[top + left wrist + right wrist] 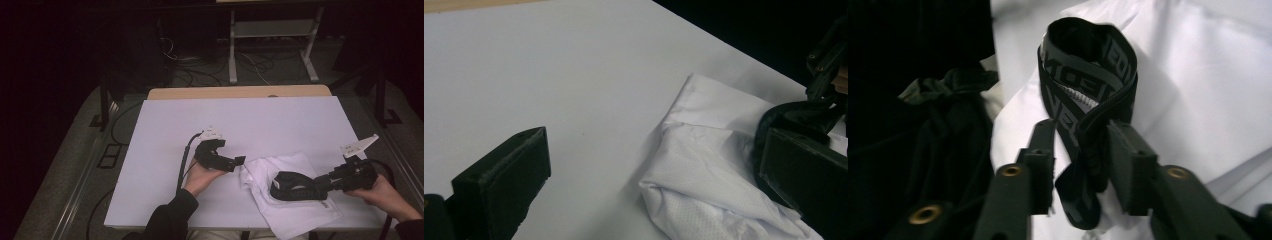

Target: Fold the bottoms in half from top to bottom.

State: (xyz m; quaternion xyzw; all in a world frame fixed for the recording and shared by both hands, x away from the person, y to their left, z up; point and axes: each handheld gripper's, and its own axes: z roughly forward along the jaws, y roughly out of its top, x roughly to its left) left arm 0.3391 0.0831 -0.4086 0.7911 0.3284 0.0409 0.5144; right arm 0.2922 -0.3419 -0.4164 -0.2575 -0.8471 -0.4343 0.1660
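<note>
On the white rectangular table (200, 120) a crumpled white mesh-textured garment (295, 200) lies near the front edge, towards the person's right. The left gripper (239, 161) hovers just beside the garment's left edge, its two black jaws spread wide with nothing between them. The right gripper (1078, 150) reaches in from the right with its jaws partly closed on a looped black elastic band with grey lettering (1093, 75), which rests on top of the garment.
</note>
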